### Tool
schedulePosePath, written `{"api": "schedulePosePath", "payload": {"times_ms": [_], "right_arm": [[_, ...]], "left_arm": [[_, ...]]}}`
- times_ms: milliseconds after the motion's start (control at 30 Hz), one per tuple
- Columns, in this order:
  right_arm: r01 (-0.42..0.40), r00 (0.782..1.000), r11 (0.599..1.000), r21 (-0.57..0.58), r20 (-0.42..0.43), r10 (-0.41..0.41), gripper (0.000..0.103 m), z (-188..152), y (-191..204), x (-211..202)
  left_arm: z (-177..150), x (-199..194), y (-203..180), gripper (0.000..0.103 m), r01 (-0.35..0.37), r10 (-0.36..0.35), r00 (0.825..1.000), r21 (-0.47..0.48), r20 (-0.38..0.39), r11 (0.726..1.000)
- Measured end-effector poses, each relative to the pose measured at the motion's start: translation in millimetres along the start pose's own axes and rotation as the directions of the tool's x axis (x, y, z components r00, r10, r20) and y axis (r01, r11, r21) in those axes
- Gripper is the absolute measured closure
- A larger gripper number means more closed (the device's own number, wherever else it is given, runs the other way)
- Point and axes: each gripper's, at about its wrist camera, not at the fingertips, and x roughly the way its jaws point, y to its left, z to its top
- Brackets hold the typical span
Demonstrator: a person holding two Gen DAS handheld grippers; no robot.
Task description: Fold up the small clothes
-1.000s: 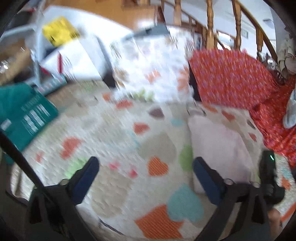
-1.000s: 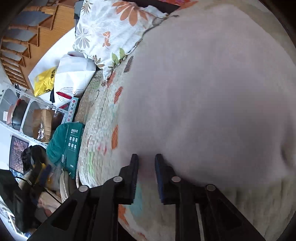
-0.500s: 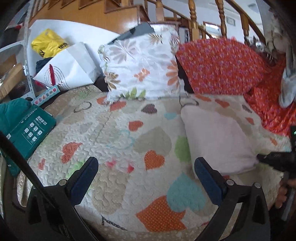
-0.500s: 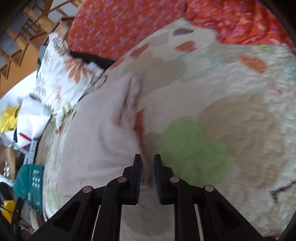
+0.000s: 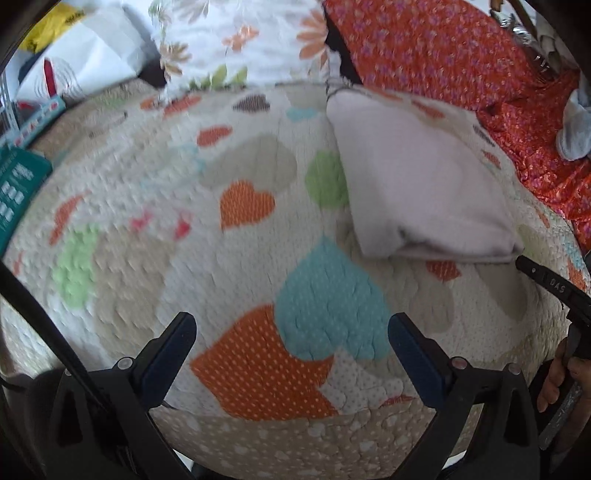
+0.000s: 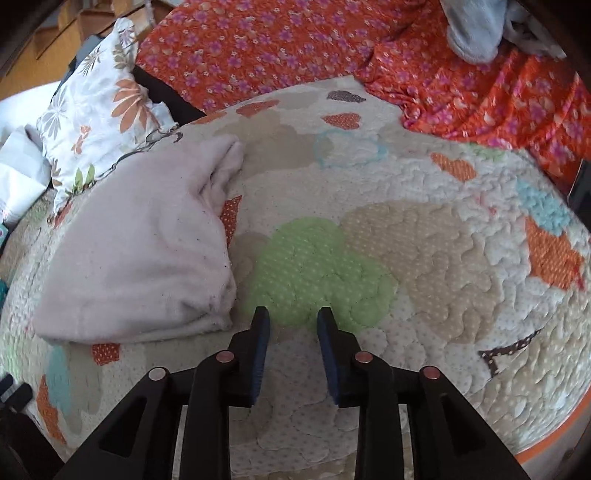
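A folded pale pink garment [image 5: 417, 184] [image 6: 144, 251] lies on the heart-patterned quilt [image 5: 258, 240] [image 6: 424, 240]. My left gripper [image 5: 291, 325] hangs open and wide over the quilt's front part, nothing between its fingers, with the garment up and to its right. My right gripper [image 6: 293, 314] sits just right of the garment's near corner. Its jaws are opening and only quilt shows between them. In the left wrist view the right tool [image 5: 554, 288] and a hand [image 5: 565, 373] appear at the right edge.
A floral pillow [image 5: 236, 40] [image 6: 99, 114] leans at the back beside an orange flowered cover [image 5: 461, 55] [image 6: 332, 48]. A grey garment [image 6: 472, 29] lies on that cover. A white bag [image 5: 85, 62] and a teal box [image 5: 18, 184] sit off the quilt's left side.
The right gripper let go of the pink garment, swung off it to the right and its jaws parted. The left gripper dropped lower and tilted down toward the quilt.
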Motion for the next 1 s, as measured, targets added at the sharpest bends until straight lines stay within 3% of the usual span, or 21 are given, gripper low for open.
{"api": "schedulePosePath", "payload": {"times_ms": [233,300,567,833,1000], "right_arm": [[0.025,1.000,0.999,-0.032,0.011,-0.025,0.046,-3.5,9.4,2.5],[0.055,0.998,0.997,-0.051,0.021,-0.054,0.045,-5.7,14.8,3.2],[0.106,0.993,0.992,-0.065,0.064,-0.102,0.033,-10.2,20.7,6.0],[0.110,0.989,0.991,-0.071,0.108,-0.102,0.013,-12.4,26.9,11.9],[0.111,0.989,0.990,-0.085,0.106,-0.102,0.011,-12.8,28.6,13.2]], "left_arm": [[-9.8,25.2,8.5,0.000,0.023,-0.030,0.993,-0.064,-0.112,0.998],[-13.1,31.3,10.4,0.000,0.016,-0.026,0.990,-0.074,-0.141,0.997],[-18.0,32.2,4.3,0.000,-0.021,0.015,0.992,-0.047,-0.128,0.999],[-18.7,33.2,6.3,0.000,-0.022,0.015,0.993,-0.056,-0.121,0.998],[-17.7,34.0,8.9,0.000,-0.013,0.003,0.991,-0.074,-0.133,0.997]]}}
